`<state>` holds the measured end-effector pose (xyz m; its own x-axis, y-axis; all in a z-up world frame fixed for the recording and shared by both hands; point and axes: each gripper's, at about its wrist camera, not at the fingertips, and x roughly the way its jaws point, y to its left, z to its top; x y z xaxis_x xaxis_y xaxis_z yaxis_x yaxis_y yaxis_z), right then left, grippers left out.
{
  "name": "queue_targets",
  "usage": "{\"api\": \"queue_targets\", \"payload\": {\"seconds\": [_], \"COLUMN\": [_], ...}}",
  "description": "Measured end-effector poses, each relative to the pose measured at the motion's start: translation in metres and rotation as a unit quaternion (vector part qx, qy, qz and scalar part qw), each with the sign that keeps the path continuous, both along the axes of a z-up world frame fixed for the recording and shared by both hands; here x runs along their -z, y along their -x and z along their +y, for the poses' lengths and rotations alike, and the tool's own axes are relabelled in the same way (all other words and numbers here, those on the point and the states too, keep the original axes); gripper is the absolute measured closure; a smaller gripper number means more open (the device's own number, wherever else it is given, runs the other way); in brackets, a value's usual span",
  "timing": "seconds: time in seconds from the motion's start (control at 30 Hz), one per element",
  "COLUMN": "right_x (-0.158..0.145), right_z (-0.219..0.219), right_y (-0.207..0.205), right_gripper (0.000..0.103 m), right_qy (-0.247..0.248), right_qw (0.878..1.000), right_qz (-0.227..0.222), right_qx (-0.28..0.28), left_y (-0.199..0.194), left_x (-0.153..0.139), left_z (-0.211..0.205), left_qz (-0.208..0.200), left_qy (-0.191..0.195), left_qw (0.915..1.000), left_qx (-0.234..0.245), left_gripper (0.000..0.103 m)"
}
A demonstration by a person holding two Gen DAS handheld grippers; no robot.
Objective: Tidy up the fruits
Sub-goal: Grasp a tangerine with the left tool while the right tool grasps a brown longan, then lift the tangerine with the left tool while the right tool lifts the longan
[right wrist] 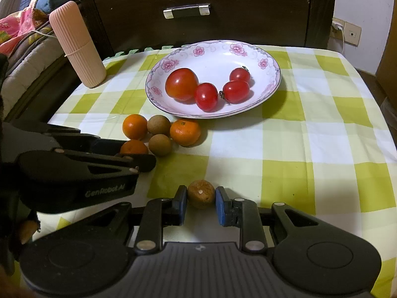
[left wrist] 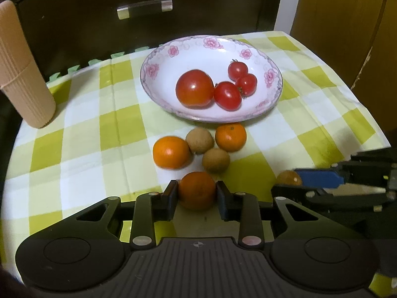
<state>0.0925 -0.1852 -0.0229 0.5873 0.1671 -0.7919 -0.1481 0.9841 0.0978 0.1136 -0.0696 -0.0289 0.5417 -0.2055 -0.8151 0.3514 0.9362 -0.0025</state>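
Note:
My left gripper [left wrist: 197, 186] is shut on a small orange [left wrist: 197, 193] resting on the green-checked cloth. The right wrist view shows that orange [right wrist: 134, 147] at the left gripper's tip. My right gripper [right wrist: 201, 196] is shut on a small brown round fruit [right wrist: 201, 193], which is also seen in the left wrist view as a brown fruit [left wrist: 289, 177]. Between the grippers and the plate lie two loose oranges [left wrist: 171, 152] [left wrist: 230, 136] and two brown fruits [left wrist: 199, 140] [left wrist: 215, 160]. The flowered white plate [left wrist: 158, 57] holds a large tomato [left wrist: 194, 88] and three small tomatoes [left wrist: 227, 95].
A peach ribbed cylinder [right wrist: 77, 44] stands upright at the table's back left corner. Behind the table is a dark cabinet with a metal drawer handle [right wrist: 186, 11]. Bedding [right wrist: 15, 32] lies off the left edge. The cloth [right wrist: 322, 124] to the right of the plate is bare.

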Motion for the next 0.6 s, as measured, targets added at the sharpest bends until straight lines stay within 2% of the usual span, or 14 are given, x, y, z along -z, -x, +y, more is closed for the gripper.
{"api": "queue_targets", "payload": {"seconds": [0.17,0.37,0.6], "right_x": [-0.002,-0.003,0.0], "right_z": [0.002,0.006,0.008], "right_y": [0.002,0.014,0.028], "right_gripper": [0.079,0.079,0.079], "right_qy": [0.006,0.022,0.034], "right_qw": [1.0,1.0,0.999], "right_qz": [0.002,0.008,0.02], "right_qx": [-0.007,-0.02,-0.02], "left_y": [0.013,0.03,0.039], "left_x": [-0.003,-0.003,0.0], "left_z": [0.007,0.019,0.018], "left_qz": [0.006,0.02,0.013], "left_qy": [-0.012,-0.009,-0.021], "left_qw": [0.9999,0.9996,0.9996], "left_qx": [-0.004,-0.019,-0.016], "left_gripper": [0.063,0.063,0.06]}}
